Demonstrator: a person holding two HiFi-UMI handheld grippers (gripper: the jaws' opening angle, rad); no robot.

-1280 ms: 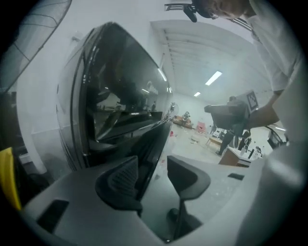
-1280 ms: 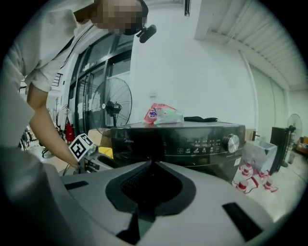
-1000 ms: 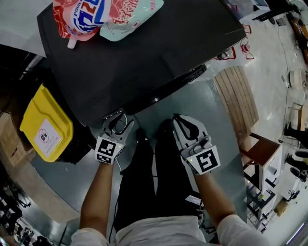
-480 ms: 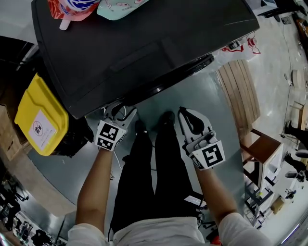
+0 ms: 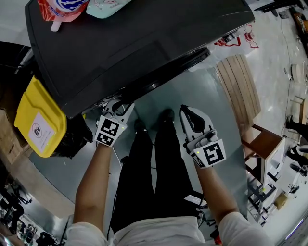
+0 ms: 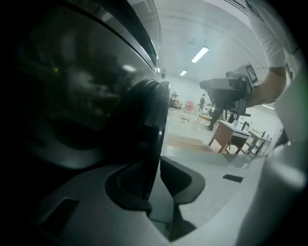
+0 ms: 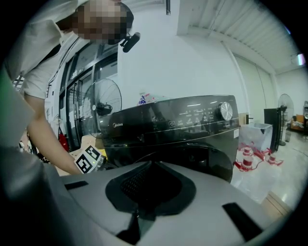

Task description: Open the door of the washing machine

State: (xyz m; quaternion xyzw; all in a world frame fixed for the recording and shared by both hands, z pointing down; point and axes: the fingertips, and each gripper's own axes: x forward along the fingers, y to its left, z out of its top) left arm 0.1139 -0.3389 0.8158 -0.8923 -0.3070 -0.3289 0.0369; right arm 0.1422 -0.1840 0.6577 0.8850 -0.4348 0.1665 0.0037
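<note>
Okay, head view: your left tongs [image 5: 114, 106] sit at the front edge of the glossy black, boxy washing machine [image 5: 134, 43]. Your right tongs [image 5: 190, 117] hang apart to their right, over smooth grey floor [image 5: 202, 91].

Left gripper view: the jaws have just been closing and pinch the round, smooth dark door [image 6: 150, 115] by its rim, between matte pads [image 6: 180, 178].

Right gripper view: jaws together, empty. The machine stands ahead of them, door low on its front.

hiding the round dark-glass door [image 6: 149, 115] under the glossy black washing machine's top [image 5: 134, 43] in the head view. leaving whatever lies behind that glass too dark to tell in the left gripper view. cropping the red, white and blue pouch [image 5: 61, 9] and the mint-green packet [image 5: 103, 6] at the upper edge. shrinking the control panel's pale icons [image 7: 192, 115] past reading.
</note>
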